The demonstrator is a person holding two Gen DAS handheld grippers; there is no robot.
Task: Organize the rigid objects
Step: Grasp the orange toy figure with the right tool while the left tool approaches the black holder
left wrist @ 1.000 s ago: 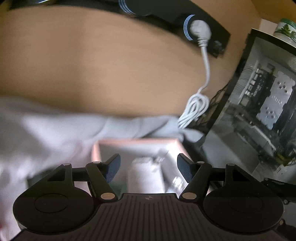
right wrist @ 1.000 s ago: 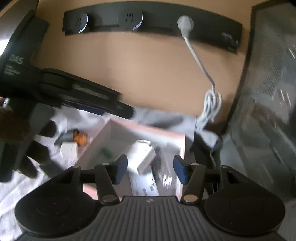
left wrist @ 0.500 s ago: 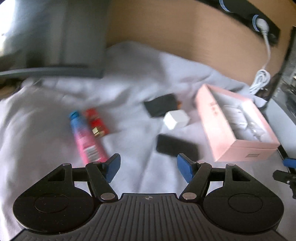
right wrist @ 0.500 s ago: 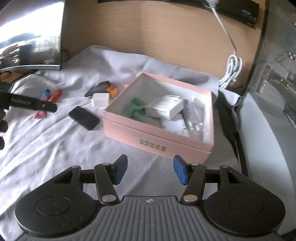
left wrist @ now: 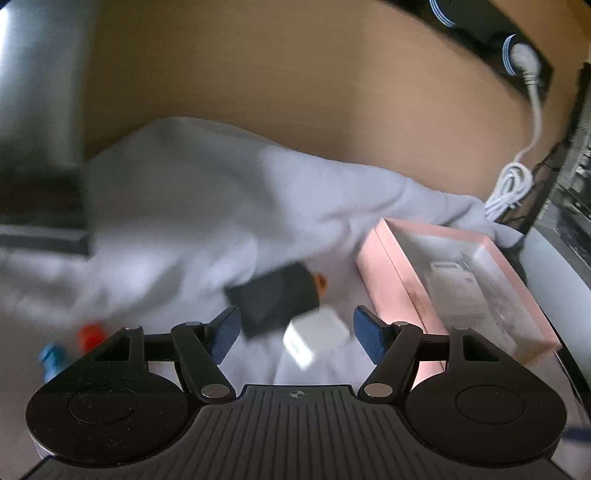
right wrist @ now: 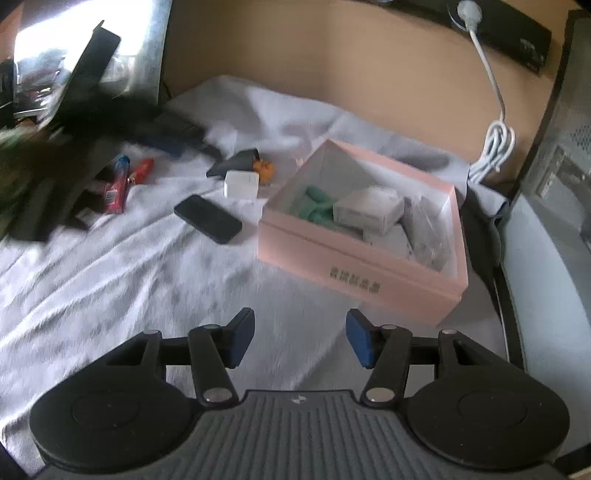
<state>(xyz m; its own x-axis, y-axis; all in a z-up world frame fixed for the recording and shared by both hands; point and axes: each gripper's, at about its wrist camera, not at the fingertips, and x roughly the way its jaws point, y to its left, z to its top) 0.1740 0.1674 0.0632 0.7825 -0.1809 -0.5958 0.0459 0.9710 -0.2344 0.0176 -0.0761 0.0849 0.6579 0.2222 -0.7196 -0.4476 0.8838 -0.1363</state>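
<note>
A pink box (right wrist: 369, 273) sits on the white cloth and holds a green item (right wrist: 314, 208), a white carton (right wrist: 369, 210) and clear packets. Left of it lie a white cube (right wrist: 241, 183), a black wedge (right wrist: 236, 162), an orange piece (right wrist: 266, 170), a black phone (right wrist: 207, 218) and red and blue tubes (right wrist: 118, 182). My left gripper (left wrist: 295, 334) is open low over the white cube (left wrist: 314, 338) and black wedge (left wrist: 275, 297), with the box (left wrist: 399, 280) to its right. My right gripper (right wrist: 300, 341) is open and empty above bare cloth in front of the box.
A monitor (right wrist: 88, 55) stands at the back left. A black power strip (right wrist: 517, 33) with a white cable (right wrist: 495, 147) is on the tan wall. A computer case (right wrist: 569, 155) stands at the right. The left gripper's dark body (right wrist: 74, 122) shows blurred over the tubes.
My left gripper has dropped forward toward the white cube and black wedge, so the phone has left its view. My right gripper has pulled back and left, away from the box.
</note>
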